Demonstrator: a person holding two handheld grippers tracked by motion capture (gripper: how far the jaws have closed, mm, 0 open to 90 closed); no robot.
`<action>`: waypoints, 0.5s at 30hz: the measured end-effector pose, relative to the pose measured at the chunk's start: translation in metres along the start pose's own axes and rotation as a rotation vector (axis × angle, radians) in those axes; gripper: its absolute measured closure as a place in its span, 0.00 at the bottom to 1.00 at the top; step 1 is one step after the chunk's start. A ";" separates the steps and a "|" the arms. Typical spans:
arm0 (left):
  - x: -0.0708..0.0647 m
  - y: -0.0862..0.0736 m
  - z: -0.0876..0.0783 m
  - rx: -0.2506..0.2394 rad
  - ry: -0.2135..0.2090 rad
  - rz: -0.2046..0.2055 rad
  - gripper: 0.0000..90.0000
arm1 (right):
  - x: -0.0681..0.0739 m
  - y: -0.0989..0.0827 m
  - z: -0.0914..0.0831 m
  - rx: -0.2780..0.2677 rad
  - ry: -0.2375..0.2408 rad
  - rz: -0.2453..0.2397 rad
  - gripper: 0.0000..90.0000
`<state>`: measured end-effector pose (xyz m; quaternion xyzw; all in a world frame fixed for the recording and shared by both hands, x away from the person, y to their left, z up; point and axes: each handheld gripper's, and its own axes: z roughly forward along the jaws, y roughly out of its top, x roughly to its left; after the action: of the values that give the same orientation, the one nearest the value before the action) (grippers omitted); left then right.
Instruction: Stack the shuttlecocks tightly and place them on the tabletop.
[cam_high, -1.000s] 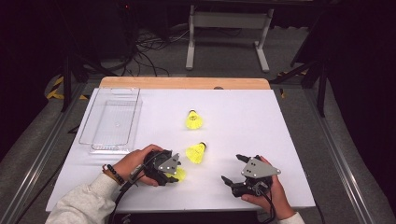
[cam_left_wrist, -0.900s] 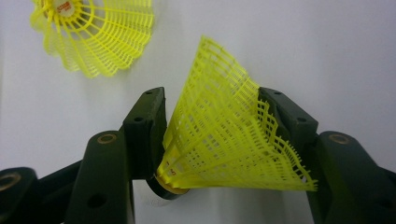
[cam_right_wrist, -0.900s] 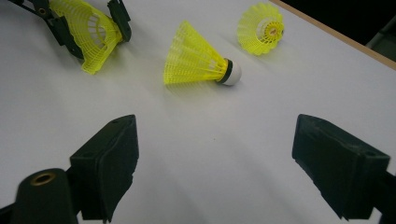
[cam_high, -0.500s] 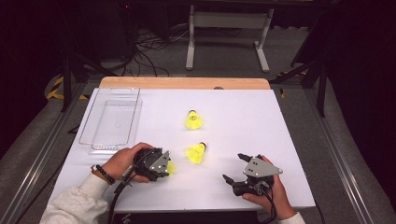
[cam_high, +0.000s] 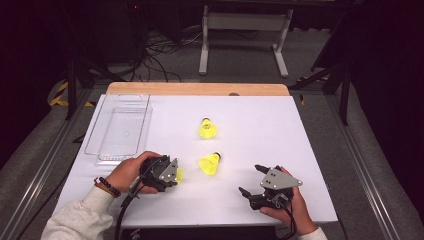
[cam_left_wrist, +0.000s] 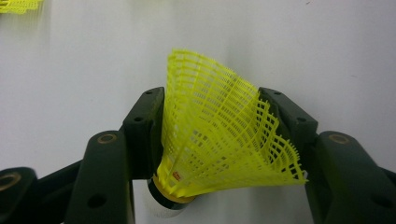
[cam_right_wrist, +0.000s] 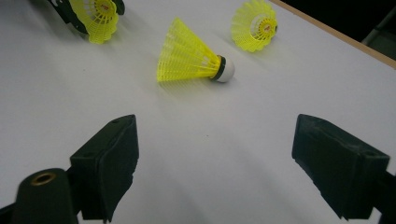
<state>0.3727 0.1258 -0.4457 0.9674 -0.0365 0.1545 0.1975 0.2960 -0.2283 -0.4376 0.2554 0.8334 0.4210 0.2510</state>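
Covering most of the scene, a white table (cam_high: 280, 130) is seen, with a clear plastic tray (cam_high: 120, 131) laid at its far left. At the near right the right gripper (cam_high: 252, 180) is held just over the table, its jaws spread wide with nothing between them. At the near left the left gripper (cam_left_wrist: 212, 135) is clamped on a yellow shuttlecock (cam_left_wrist: 219, 140), the mesh skirt squashed between the pads. Two more shuttlecocks are left lying mid-table, one nearer (cam_high: 210, 163) and one farther (cam_high: 207, 129).
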 end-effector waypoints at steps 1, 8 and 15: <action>0.000 0.000 0.000 0.000 -0.002 0.000 0.47 | 0.000 0.000 0.000 0.003 0.001 -0.002 0.18; 0.001 -0.001 0.000 -0.025 -0.006 -0.025 0.39 | 0.000 0.000 0.000 0.001 0.003 -0.004 0.18; 0.000 -0.001 -0.003 -0.062 -0.004 -0.037 0.29 | 0.001 0.000 0.000 0.000 0.006 -0.009 0.17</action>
<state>0.3724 0.1274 -0.4436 0.9616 -0.0237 0.1478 0.2299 0.2954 -0.2273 -0.4375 0.2505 0.8352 0.4206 0.2505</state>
